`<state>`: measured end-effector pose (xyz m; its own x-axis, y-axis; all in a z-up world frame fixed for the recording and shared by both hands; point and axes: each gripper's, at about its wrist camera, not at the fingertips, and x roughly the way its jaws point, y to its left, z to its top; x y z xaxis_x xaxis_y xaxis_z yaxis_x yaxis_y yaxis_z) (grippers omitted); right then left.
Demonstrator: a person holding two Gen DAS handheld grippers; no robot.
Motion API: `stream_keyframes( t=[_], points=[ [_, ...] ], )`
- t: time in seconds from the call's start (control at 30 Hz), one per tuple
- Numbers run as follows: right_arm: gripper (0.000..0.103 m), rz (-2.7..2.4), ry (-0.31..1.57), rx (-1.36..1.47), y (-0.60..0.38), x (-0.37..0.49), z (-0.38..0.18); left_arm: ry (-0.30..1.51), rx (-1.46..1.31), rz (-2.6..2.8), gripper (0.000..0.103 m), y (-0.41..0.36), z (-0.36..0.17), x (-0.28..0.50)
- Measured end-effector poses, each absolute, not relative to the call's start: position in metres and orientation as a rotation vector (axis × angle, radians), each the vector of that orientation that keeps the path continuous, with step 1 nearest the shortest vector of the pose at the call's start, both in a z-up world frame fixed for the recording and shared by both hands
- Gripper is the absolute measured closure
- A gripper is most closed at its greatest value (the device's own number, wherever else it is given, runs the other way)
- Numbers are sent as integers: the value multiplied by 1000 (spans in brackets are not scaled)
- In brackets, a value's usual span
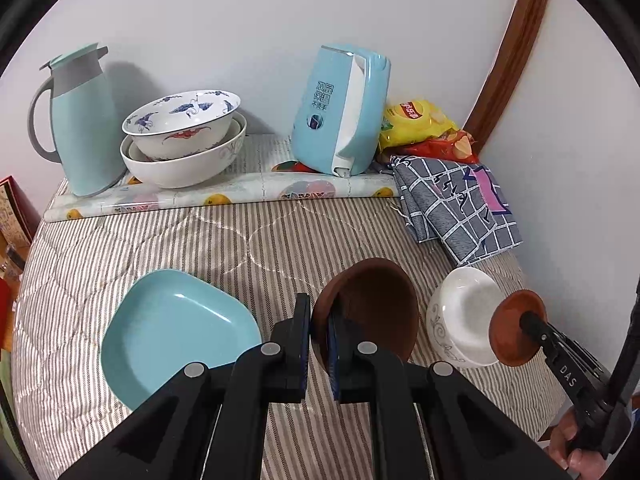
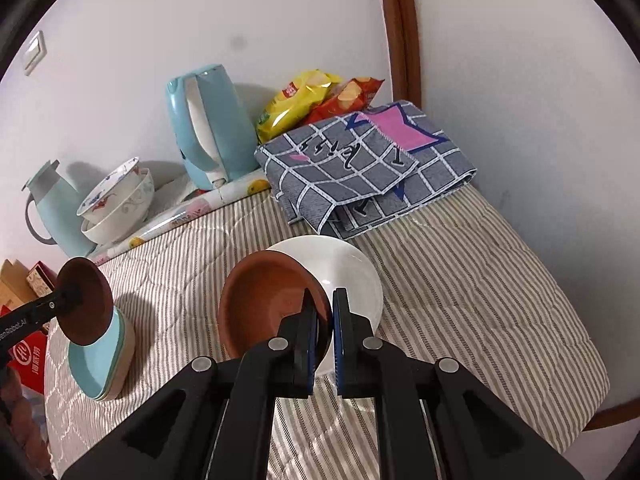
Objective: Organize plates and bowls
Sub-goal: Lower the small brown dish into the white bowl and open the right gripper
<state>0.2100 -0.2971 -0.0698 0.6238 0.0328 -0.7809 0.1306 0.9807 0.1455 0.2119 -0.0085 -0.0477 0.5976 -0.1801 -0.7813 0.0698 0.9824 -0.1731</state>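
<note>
Two brown bowls are up off the striped bedding [image 1: 168, 240]. Left gripper [image 1: 319, 322] pinches the dark brown bowl [image 1: 372, 304] by its rim beside the blue plate [image 1: 176, 332]; right gripper [image 2: 325, 320] pinches the reddish brown bowl [image 2: 264, 300] over the white bowl [image 2: 352, 276].

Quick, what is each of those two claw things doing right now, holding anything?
Left gripper: closed on the rim of a dark brown bowl.
Right gripper: closed on the rim of a reddish-brown bowl.

Two brown bowls [image 1: 372, 304] [image 2: 264, 300], one white bowl [image 1: 466, 316], one blue plate [image 1: 176, 328], two stacked bowls [image 1: 184, 136] at far left (nested), one jug [image 1: 80, 120], one kettle [image 1: 340, 108], two snack bags [image 1: 420, 120], one folded cloth [image 1: 456, 204].
</note>
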Motion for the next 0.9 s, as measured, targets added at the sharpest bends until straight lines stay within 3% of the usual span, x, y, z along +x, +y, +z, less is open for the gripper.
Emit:
stream_keyframes(
  t=[0.9],
  points=[
    [96,-3,1017,174,-296,253,-115,938,-64,-126,95,-41,-71,255]
  ],
)
